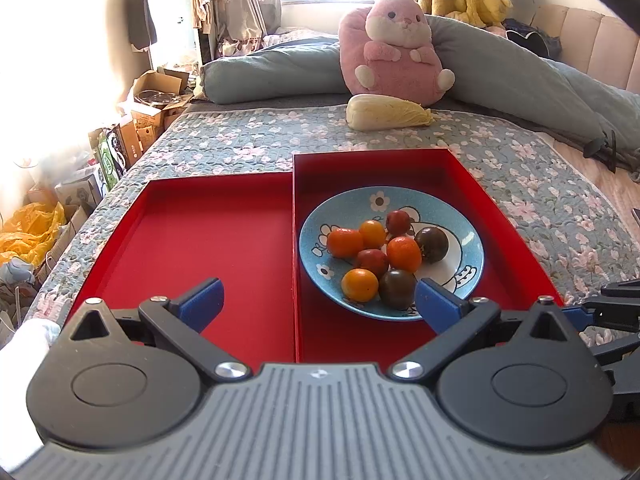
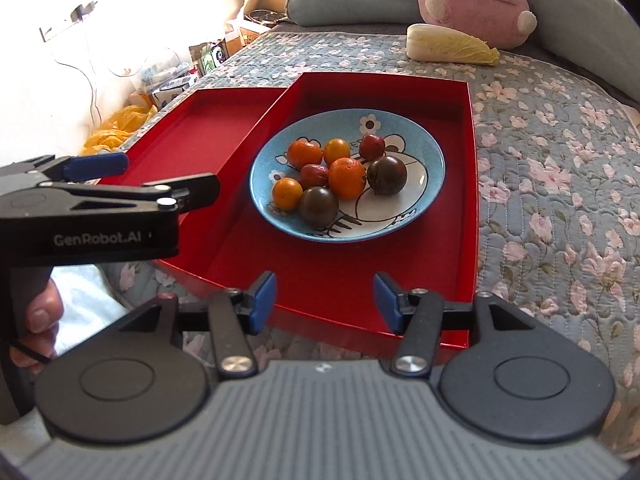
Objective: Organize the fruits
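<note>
Eight small fruits (image 1: 380,258) are gathered on a blue patterned plate (image 1: 468,240): two orange mandarins, two yellow-orange cherry tomatoes, two red fruits and two dark purplish tomatoes, most of them touching one another near the plate's middle. The plate is set inside the right red tray (image 1: 508,216), the deeper of two trays. Just beside it, with walls touching, lies the shallower left red tray (image 1: 200,240), in which nothing is seen. Both trays are laid on a floral quilt (image 1: 240,136) covering a bed.

The left gripper (image 1: 318,300) is held above the near edges of the trays, its blue-padded fingers spread wide apart and nothing between them; its right fingertip overlaps the plate's near rim in the left wrist view. The right gripper (image 2: 324,300) is held over the near edge of the right tray, its fingers likewise apart and gripping nothing.

Farther back on the quilt, a napa cabbage (image 1: 386,112) is laid just in front of a pink plush toy (image 1: 394,48), which is propped against a grey-blue bolster (image 1: 272,72).
</note>
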